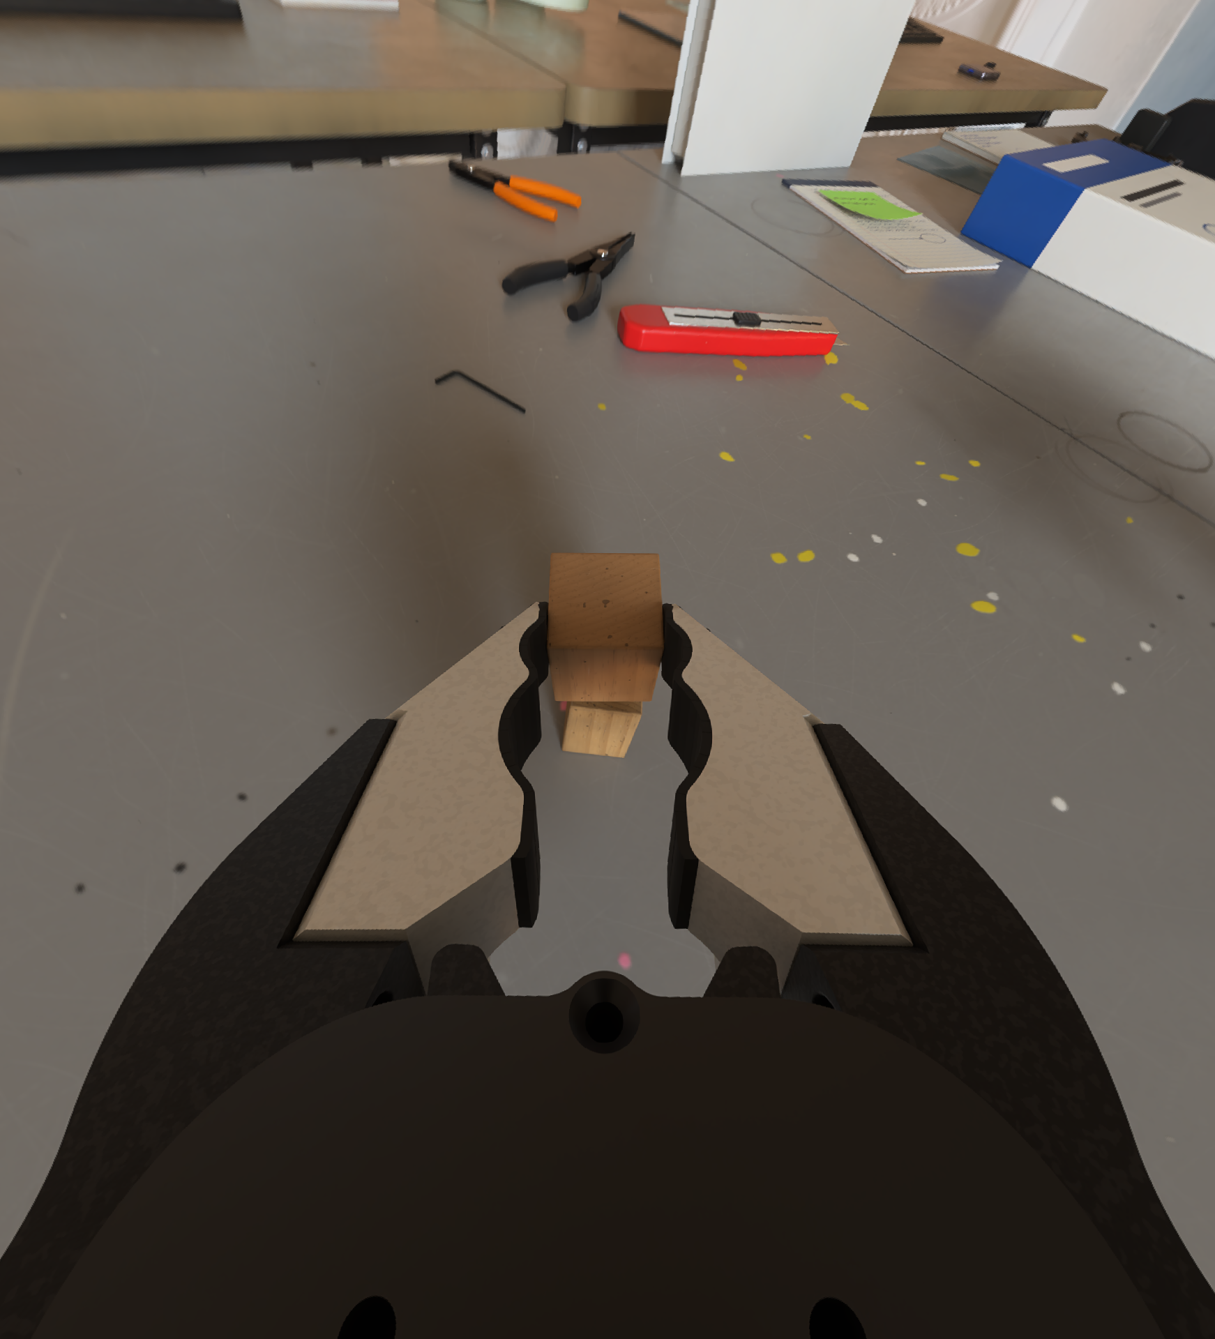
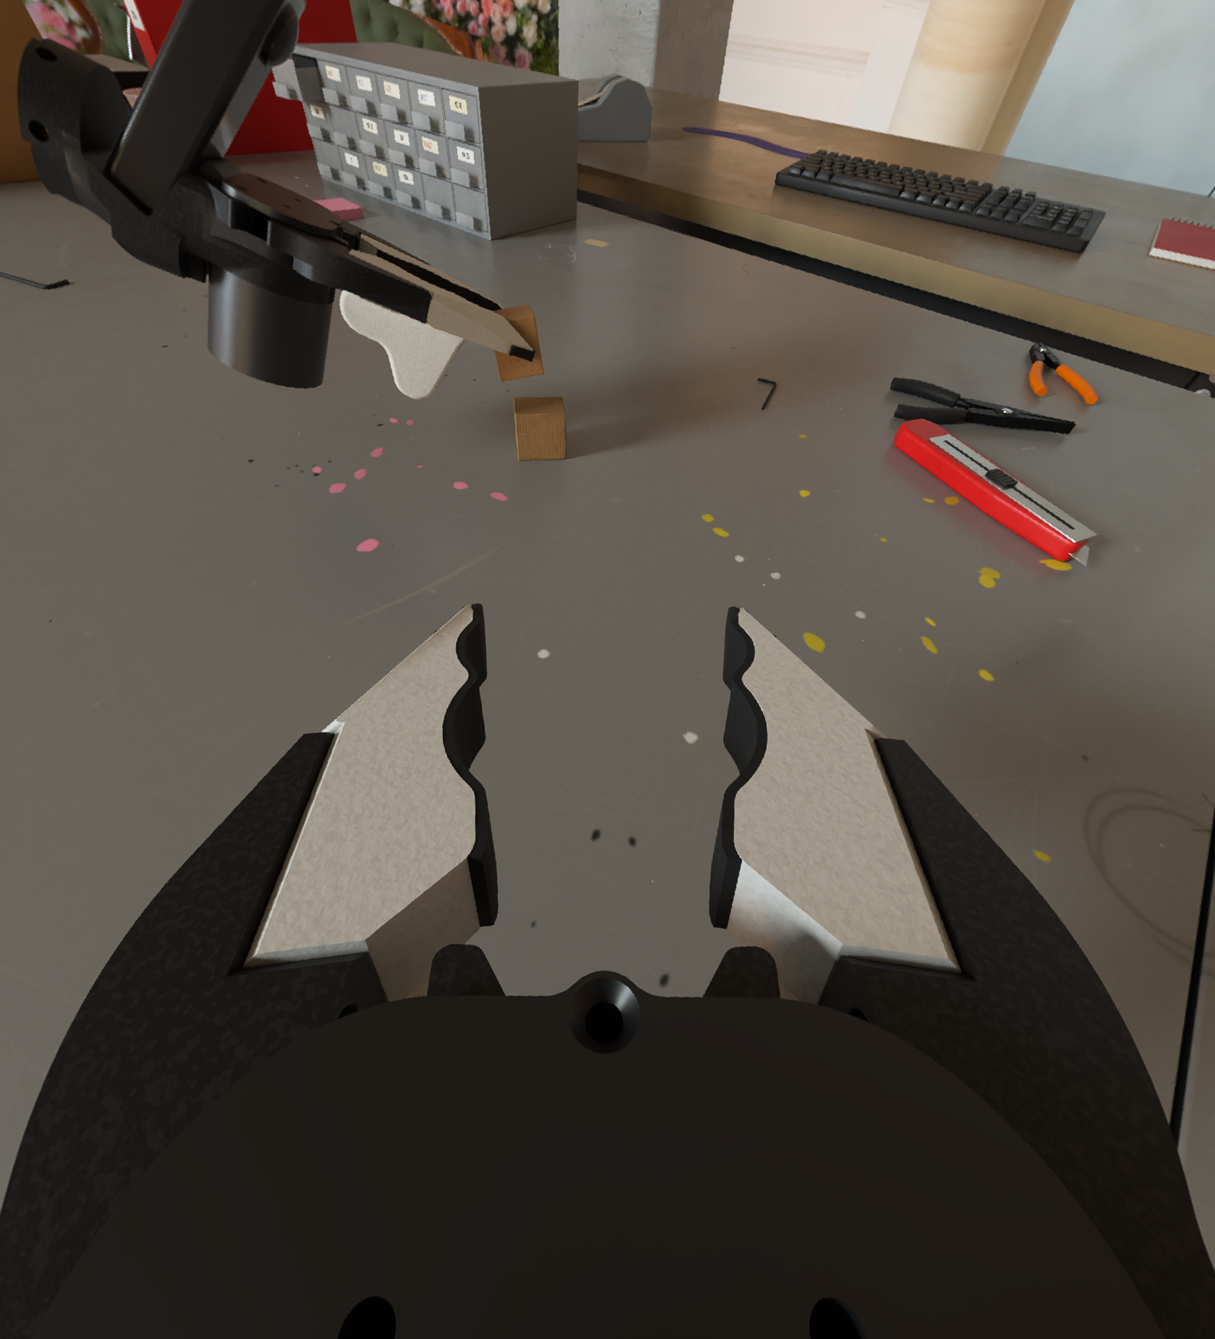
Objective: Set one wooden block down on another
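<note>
My left gripper is shut on a wooden block, held in the air at its fingertips. A second wooden block stands on the grey table just below the held one, partly hidden by it. In the right wrist view the left gripper holds its block a little above and slightly left of the resting block, with a small gap between them. My right gripper is open and empty, low over the table well in front of both blocks.
A red utility knife, black pliers, orange-handled pliers and a hex key lie beyond the blocks. A blue and white box and a notepad sit at the right. A grey drawer cabinet stands behind.
</note>
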`<act>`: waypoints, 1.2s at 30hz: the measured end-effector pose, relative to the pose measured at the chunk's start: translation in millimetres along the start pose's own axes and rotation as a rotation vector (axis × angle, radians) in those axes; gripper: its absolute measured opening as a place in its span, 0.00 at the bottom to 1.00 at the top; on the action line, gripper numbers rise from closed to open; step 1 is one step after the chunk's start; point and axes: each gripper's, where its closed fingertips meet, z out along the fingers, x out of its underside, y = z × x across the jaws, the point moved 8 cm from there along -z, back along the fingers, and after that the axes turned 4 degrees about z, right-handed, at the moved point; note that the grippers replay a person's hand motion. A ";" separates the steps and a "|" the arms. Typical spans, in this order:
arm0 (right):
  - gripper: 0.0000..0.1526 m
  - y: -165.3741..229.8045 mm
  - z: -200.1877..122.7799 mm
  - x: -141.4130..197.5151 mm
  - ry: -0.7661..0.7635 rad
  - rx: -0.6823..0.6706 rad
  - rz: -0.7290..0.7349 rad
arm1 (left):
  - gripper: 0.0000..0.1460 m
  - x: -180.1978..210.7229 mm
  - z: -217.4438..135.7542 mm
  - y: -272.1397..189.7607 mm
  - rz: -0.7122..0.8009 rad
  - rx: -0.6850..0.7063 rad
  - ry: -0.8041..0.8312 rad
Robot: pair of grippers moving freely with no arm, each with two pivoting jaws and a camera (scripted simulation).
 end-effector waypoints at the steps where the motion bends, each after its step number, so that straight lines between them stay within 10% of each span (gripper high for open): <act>1: 0.43 -0.1 -0.1 0.0 0.000 0.001 0.000 | 0.21 0.5 0.3 -0.7 0.027 -0.002 -0.015; 36: 0.43 -3.0 -4.4 -2.0 -0.007 0.011 -0.002 | 0.27 21.0 -8.6 -14.0 0.089 0.042 0.186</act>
